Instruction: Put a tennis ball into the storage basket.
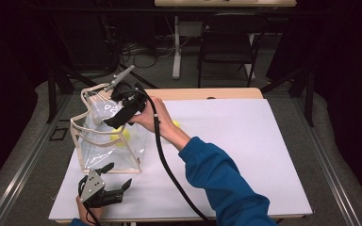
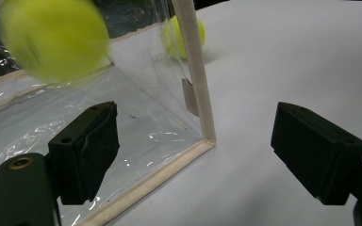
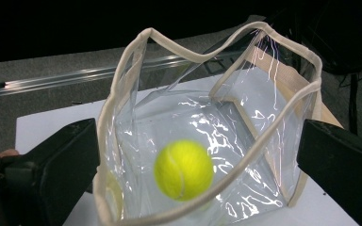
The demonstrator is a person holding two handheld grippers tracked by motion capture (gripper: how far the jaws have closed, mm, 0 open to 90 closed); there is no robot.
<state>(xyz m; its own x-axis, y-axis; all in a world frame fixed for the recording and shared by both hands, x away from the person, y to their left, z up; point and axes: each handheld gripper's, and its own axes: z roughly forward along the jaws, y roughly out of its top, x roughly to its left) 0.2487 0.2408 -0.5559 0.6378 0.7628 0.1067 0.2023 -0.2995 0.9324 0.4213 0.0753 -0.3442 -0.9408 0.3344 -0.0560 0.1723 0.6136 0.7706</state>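
Dark room, white tabletop (image 1: 245, 155) over grey floor. Right gripper (image 1: 122, 113) sits above the mouth of the clear bag (image 1: 106, 136), jaws spread wide, nothing between them — a tennis ball (image 3: 184, 170), blurred, is inside the bag below, apparently just let go and dropping. Left gripper (image 1: 115, 181), at the bag's 6 o'clock, jaws also wide, holds nothing and stands apart from the bag's near corner. A second ball (image 1: 176, 124) lies on the table at the bag's 3 o'clock, behind the right hand — judged next to go in.
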